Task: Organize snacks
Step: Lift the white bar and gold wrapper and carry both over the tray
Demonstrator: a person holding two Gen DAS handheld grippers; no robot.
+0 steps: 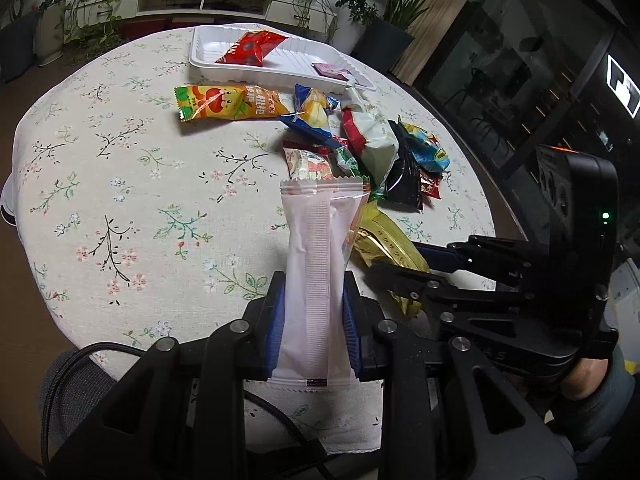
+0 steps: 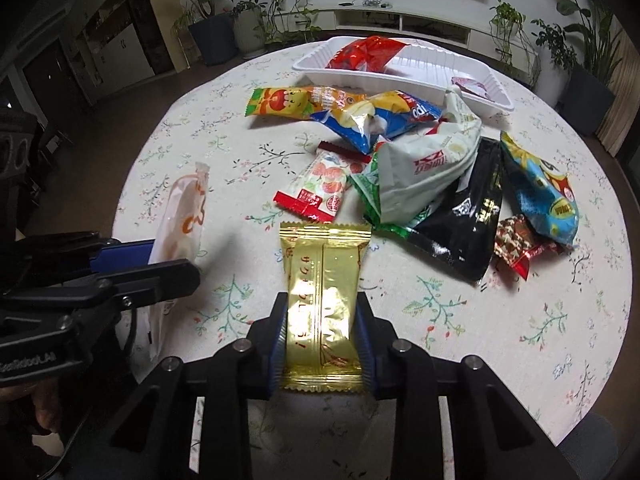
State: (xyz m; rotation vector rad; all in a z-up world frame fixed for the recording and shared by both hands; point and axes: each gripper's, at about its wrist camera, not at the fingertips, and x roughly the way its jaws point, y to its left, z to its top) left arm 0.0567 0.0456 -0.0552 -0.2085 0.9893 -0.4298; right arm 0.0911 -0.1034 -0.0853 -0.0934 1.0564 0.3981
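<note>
Snacks heap on our worktop; left fingers pinch our white packet, right fingers our gold packet.

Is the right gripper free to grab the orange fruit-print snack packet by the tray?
Probably not yet: the right gripper is shut on a gold foil wafer packet. The orange fruit-print snack packet itself lies mostly uncovered.

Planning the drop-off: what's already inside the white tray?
The tray holds a red packet at one end and a small purple packet at the other. The tray floor under the red packet is hidden.
</note>
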